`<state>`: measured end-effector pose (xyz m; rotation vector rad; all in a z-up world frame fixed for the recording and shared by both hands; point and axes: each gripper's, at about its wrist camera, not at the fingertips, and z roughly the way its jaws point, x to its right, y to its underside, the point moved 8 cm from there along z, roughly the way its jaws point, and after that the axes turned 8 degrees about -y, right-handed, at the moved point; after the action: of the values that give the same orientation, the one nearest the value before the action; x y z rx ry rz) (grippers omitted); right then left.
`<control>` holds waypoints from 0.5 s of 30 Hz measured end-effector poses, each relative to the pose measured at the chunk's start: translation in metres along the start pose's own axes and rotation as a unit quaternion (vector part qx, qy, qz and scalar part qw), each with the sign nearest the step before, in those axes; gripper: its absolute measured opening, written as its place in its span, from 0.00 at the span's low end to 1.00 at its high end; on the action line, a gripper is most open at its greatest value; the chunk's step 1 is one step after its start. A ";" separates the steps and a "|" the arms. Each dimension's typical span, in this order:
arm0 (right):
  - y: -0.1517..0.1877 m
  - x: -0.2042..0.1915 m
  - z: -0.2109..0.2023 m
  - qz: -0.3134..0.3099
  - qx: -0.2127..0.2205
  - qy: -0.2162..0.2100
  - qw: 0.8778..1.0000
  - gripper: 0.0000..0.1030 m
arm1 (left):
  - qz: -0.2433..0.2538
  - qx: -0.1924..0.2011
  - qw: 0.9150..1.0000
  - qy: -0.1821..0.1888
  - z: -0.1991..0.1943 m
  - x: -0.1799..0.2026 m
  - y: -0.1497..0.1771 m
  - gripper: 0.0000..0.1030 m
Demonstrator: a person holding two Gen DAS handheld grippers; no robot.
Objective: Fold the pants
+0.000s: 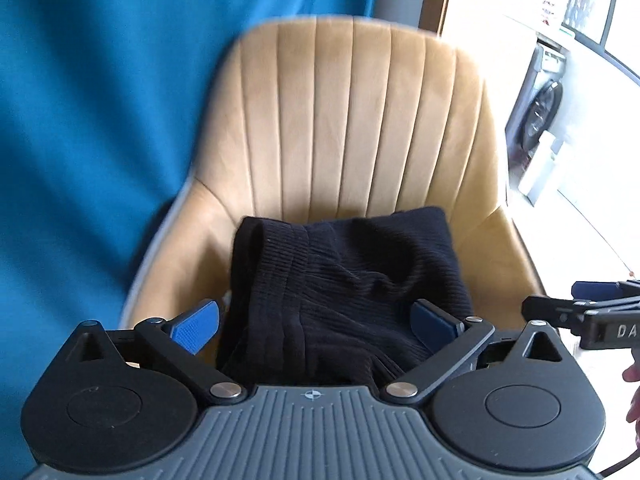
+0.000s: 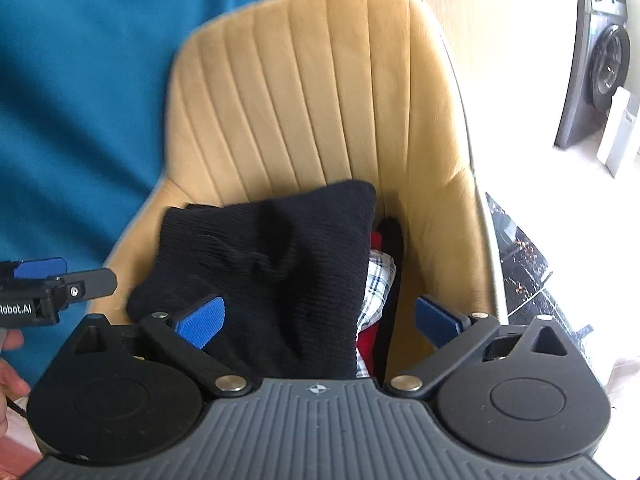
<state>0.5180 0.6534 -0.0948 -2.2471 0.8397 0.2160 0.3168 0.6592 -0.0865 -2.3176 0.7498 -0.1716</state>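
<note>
1. The pants [image 1: 344,292], black and ribbed, lie folded into a thick bundle on the seat of a tan chair [image 1: 360,120], their far edge against the foot of the channelled backrest.
2. The left gripper [image 1: 316,324] hangs above the near part of the bundle, pointing down at it, its jaws spread wide. Nothing is caught between its blue pads [image 1: 196,326]; the cloth lies below them, untouched.
3. The right gripper [image 2: 320,320] hangs beside it, over the bundle's right edge, jaws likewise wide apart and gripping nothing.
4. From the right wrist view the pants [image 2: 264,272] rest partly on top of other clothes [image 2: 376,288]: a checked white-and-blue piece, something red and something dark show along the right side, squeezed between the bundle and the chair's side.
5. Each gripper shows at the edge of the other's view, so the two are close together, side by side. A hand [image 2: 10,364] holding the left one shows at the left edge of the right wrist view.
6. A blue curtain [image 1: 100,120] hangs behind and to the left of the chair.
7. To the right the floor is brightly lit, and a washer [image 2: 604,68] stands well away by the wall.
8. Both views are slightly blurred.
</note>
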 end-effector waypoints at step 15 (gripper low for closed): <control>0.044 -0.071 -0.266 -0.082 0.086 -0.023 0.993 1.00 | -0.046 0.108 0.990 -0.075 -0.294 0.042 0.055 1.00</control>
<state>0.4119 0.4853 0.1015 -2.1282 0.6214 0.1124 0.2329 0.4347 0.0969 -2.1316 0.5230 -0.1120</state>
